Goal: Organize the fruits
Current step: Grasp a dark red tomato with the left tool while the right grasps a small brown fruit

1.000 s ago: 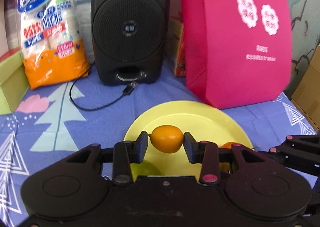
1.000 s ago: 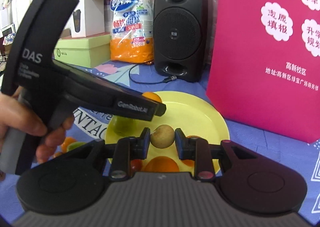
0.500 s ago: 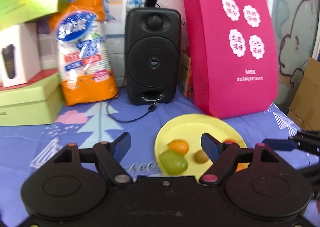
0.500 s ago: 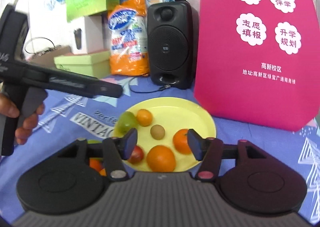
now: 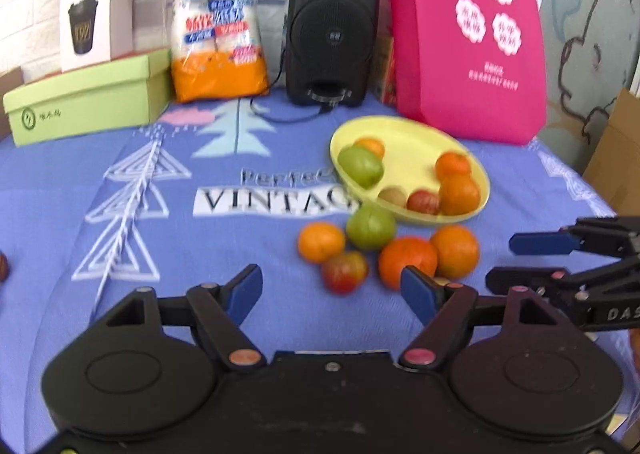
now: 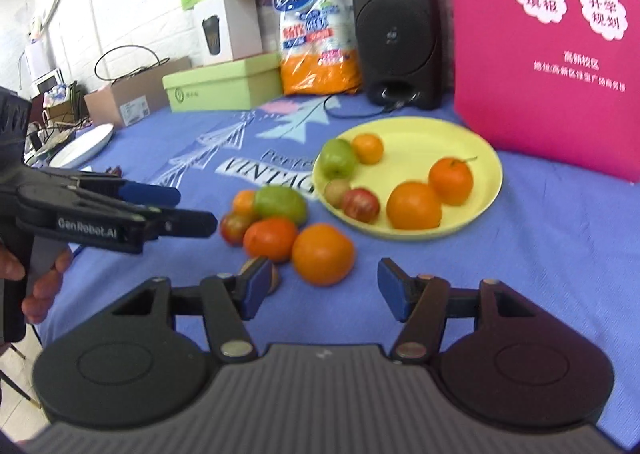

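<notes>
Left hand-held gripper (image 5: 332, 290): jaws closing, wide apart, empty. Loose fruit pile (image 5: 384, 250) sits just beyond its tips, centre frame, on the blue-clothed counter (image 5: 120, 294); yellow plate (image 5: 404, 125), upper right, holds six fruits. Right hand-held gripper (image 6: 320, 286): jaws opening, empty, large orange (image 6: 323, 254) just ahead between them. Fruit looks round, smooth, fairly light, prone to rolling; best gripped across the widest middle.

Twelve fruits (image 6: 322, 253), one plate (image 6: 486, 157)
</notes>
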Available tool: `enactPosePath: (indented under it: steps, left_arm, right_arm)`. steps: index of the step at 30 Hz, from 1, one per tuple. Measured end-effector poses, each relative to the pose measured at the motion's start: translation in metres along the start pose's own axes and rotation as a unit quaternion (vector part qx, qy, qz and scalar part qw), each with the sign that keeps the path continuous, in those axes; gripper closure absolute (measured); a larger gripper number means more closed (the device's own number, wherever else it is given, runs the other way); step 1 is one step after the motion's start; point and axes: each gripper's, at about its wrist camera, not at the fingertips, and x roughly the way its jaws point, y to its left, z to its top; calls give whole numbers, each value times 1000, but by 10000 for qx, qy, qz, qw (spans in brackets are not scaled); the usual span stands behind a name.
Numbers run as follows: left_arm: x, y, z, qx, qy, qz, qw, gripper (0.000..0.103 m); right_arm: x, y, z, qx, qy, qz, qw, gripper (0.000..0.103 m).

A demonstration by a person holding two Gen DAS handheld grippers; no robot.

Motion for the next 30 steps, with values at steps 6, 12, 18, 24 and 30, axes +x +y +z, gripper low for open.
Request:
enactPosePath:
  steps: [6, 12, 18, 24, 30]
  left_arm:
    - [6, 1, -8, -137, 15, 47, 9999, 31]
    - [23, -2, -1, -160, 94, -41, 9998, 41]
    - [34, -3, 2, -222, 122, -84, 9996, 51]
    - [38, 0, 4, -263, 137, -178, 9994, 57]
    - [46, 6, 6, -449, 158, -306, 9984, 59]
  right_arm:
    - [-2, 10, -4, -88, 38, 22, 10000, 45]
    - [4, 17, -4, -230, 121, -95, 9996, 44]
    - [7, 16, -8, -225, 170, -59, 9996, 44]
    - [11, 20, -9, -319, 231, 109, 9992, 44]
    - [15, 23, -11, -320, 269, 222, 9989, 44]
